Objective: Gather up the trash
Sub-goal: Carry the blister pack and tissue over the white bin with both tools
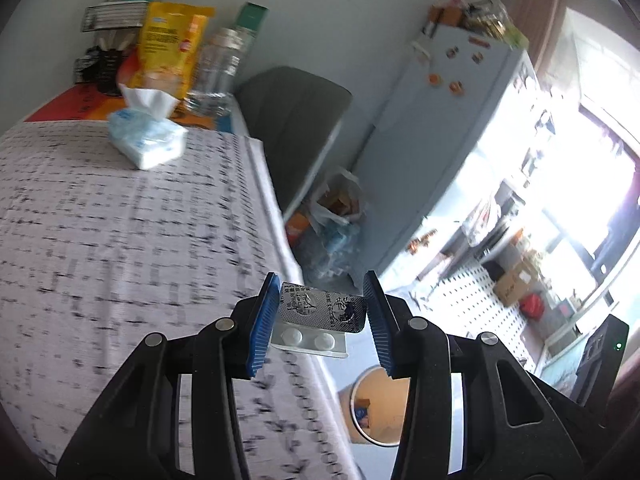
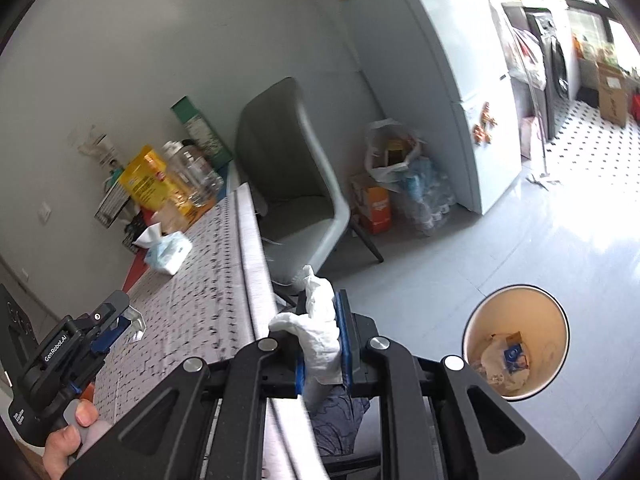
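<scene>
A: What am I carrying in the left gripper (image 1: 322,312)?

B: A blister pack (image 1: 320,312). Silver foil w/ dark print on the upper face, bent over; clear plastic strip under it w/ two round white pills showing. My jaws are pinching it by its two ends, blue pads (image 1: 262,328) on either side, about half spread. It's hanging over the near right edge of the table (image 1: 120,220), patterned cloth below.

A: And the right gripper (image 2: 322,344)?

B: Pinching a crumpled tissue (image 2: 320,328), jaws nearly pressed together. White, wrinkled, one twisted end sticking up past the tips, a fold flopping over the left finger. It's also sitting just off the table edge, above the floor.

A: Where's the bin?

B: Trash can (image 2: 516,342), round, cream inside, on the floor to the right of me, near. Some wrappers already lying in it. In the left cam it's partly hidden behind my right finger.

A: Anything else?

B: Tissue pack (image 1: 146,136) far on the table; hand (image 2: 68,440) gripping the left handle.
</scene>
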